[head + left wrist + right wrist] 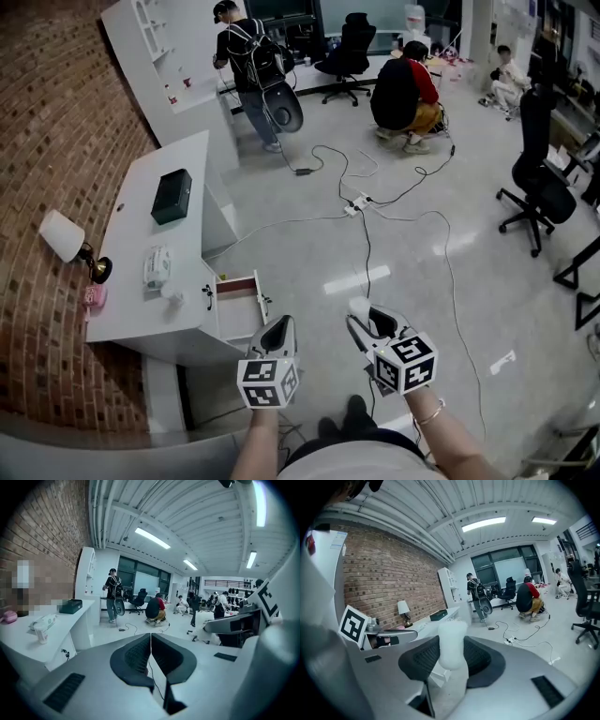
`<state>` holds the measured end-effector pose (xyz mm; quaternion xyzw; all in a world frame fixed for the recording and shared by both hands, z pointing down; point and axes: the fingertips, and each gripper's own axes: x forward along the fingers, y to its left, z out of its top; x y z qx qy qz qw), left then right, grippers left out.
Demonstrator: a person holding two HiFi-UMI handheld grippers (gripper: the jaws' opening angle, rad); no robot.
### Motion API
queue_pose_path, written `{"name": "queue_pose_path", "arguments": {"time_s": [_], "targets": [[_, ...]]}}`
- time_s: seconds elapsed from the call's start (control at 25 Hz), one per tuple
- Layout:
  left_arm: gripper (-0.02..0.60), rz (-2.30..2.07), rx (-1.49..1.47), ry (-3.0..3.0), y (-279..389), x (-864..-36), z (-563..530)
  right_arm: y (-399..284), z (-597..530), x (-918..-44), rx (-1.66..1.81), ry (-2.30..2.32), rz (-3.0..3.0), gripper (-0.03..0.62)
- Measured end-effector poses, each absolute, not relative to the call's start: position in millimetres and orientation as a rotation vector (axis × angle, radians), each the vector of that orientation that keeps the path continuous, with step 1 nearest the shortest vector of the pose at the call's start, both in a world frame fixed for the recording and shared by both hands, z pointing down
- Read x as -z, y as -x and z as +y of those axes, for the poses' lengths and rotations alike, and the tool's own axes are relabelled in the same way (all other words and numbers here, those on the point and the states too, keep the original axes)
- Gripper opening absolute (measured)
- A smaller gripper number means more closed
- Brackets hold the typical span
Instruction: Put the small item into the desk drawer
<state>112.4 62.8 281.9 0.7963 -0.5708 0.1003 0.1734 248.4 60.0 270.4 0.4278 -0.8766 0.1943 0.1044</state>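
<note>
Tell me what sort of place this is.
Probably an open office or lab workspace: a black swivel office chair, a white desk along a red brick wall, and loose cables trailing across the glossy grey floor.

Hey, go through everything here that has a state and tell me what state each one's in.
Drawer: open, pulled out from the desk.
Left gripper: shut, empty.
Right gripper: shut on the white item.
White item: held clear of the desk, not yet in the drawer.
Box: closed, on the desk.
Lamp: upright on the desk.
</note>
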Motion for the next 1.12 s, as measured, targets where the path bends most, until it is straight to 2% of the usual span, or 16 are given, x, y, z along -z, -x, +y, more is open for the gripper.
{"name": "queue_pose_path", "arguments": {"time_s": [1.12], "targets": [[0.023,-1.687,-0.281,-2.231,-160.1,-276.5,8.4,-325.1,12.5,-284.0,-0.716,-1.289,-2.577,0.167]]}}
